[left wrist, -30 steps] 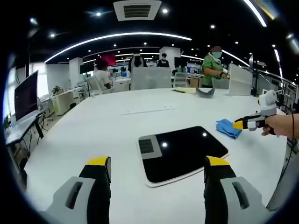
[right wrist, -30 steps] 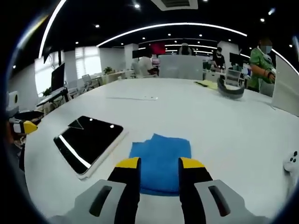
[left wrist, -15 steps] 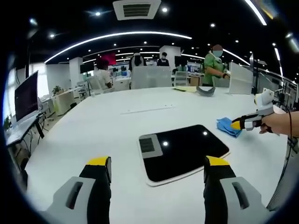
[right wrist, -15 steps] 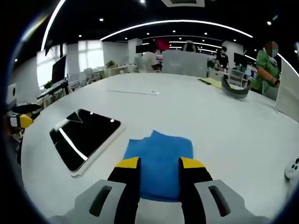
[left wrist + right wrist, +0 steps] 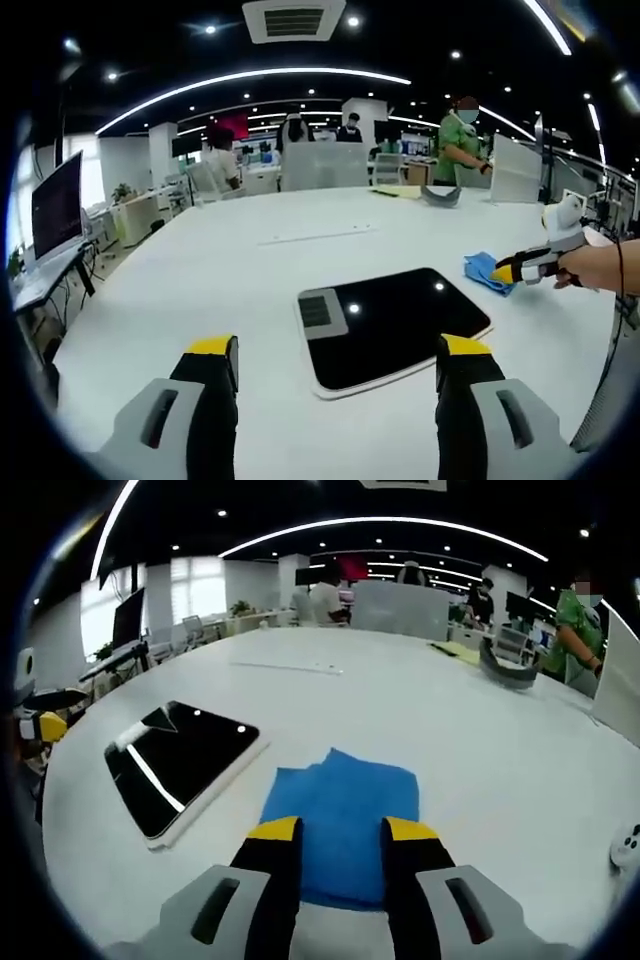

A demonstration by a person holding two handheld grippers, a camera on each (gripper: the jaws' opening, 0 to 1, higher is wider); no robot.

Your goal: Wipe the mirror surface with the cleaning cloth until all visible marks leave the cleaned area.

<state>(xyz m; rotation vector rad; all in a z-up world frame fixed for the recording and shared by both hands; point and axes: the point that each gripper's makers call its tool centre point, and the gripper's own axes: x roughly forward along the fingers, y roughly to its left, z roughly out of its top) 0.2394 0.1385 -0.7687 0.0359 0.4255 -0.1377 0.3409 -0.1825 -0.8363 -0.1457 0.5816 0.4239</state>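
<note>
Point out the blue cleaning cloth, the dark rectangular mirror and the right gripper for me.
Blue cleaning cloth (image 5: 345, 815), right gripper view, centre of the fabric.
Dark rectangular mirror (image 5: 395, 325), left gripper view, middle of the glass.
Right gripper (image 5: 340, 832), right gripper view, midway between its yellow tips.

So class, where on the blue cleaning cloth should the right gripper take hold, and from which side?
Grip the near edge of the cleaning cloth, coming down from above. It lies flat on the white table with the right gripper right over that edge, jaws apart. The mirror lies apart to one side, so nothing blocks the approach.
</note>
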